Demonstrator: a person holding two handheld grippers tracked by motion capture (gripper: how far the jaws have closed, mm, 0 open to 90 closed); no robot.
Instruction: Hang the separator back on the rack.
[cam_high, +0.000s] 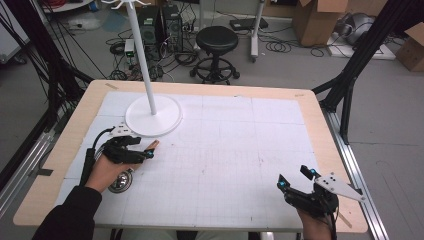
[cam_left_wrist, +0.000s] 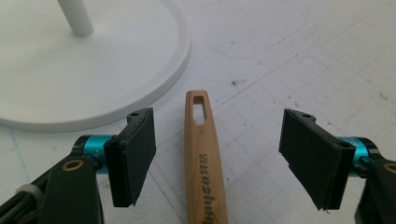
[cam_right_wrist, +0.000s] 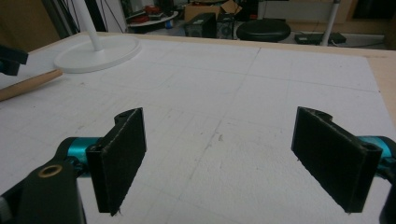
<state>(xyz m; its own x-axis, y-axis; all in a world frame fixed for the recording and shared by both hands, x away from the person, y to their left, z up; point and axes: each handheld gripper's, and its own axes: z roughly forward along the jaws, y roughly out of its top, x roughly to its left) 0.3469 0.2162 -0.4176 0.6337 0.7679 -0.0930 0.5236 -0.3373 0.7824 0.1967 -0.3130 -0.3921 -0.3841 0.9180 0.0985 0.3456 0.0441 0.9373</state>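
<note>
Left gripper (cam_left_wrist: 217, 156) is released, jaws spread wide w/ a wooden handle (cam_left_wrist: 203, 163) lying between them on the worktop (cam_high: 230, 150), touching neither pad. We read it as a ladle or strainer: in the high view a round metal bowl (cam_high: 120, 183) shows under the hand, just beside the left forearm. Handle tip has a hang slot and points toward the white stand base (cam_left_wrist: 93, 60), near but apart from it.

Step in hand, we judge: grasp the handle. To do it well we'd keep the handle centred between the pads, come lower so the pads meet the wood flat on both sides, then close squarely across the printed part, not on the thin slotted tip. Lift level, since the metal end prob. weighs more.

Right gripper (cam_right_wrist: 233, 163) is also released, holding nothing, over bare worktop at the near right, well apart from the utensil.

Hard to make out: the bowl is mostly hidden by hand + gripper, so we can't tell ladle from strainer. Handle print is cut off at the frame bottom. Stand top is out of frame.
</note>
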